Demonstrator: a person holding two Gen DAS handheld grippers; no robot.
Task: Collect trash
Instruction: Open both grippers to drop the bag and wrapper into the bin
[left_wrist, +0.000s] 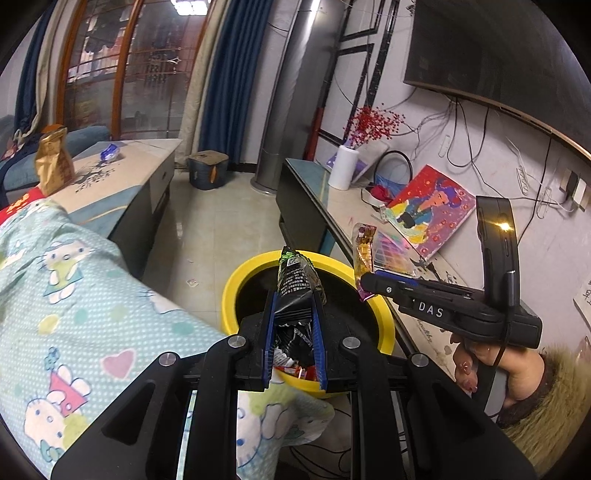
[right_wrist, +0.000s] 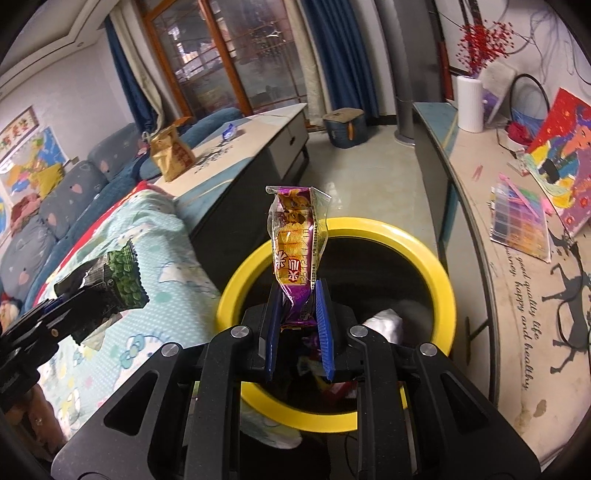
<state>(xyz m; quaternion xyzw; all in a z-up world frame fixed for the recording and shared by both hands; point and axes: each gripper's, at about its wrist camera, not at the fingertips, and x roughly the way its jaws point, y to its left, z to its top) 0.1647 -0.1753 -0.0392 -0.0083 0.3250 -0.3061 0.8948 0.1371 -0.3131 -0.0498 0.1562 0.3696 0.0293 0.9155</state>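
Observation:
My left gripper (left_wrist: 294, 306) is shut on a black and green snack wrapper (left_wrist: 297, 280), held above the yellow-rimmed trash bin (left_wrist: 236, 280). My right gripper (right_wrist: 298, 301) is shut on a purple and orange snack wrapper (right_wrist: 295, 236), also above the bin (right_wrist: 439, 266). The right gripper shows in the left wrist view (left_wrist: 369, 282) at the bin's right rim, holding its wrapper (left_wrist: 364, 243). The left gripper shows in the right wrist view (right_wrist: 79, 299) with its wrapper (right_wrist: 118, 284), left of the bin. Trash lies inside the bin.
A gold snack bag (right_wrist: 171, 153) and a blue wrapper (right_wrist: 229, 130) sit on the low coffee table (right_wrist: 266, 125). A Hello Kitty blanket (left_wrist: 74, 295) is on the left. The TV console (right_wrist: 517, 280) on the right carries paintings, a white vase and papers.

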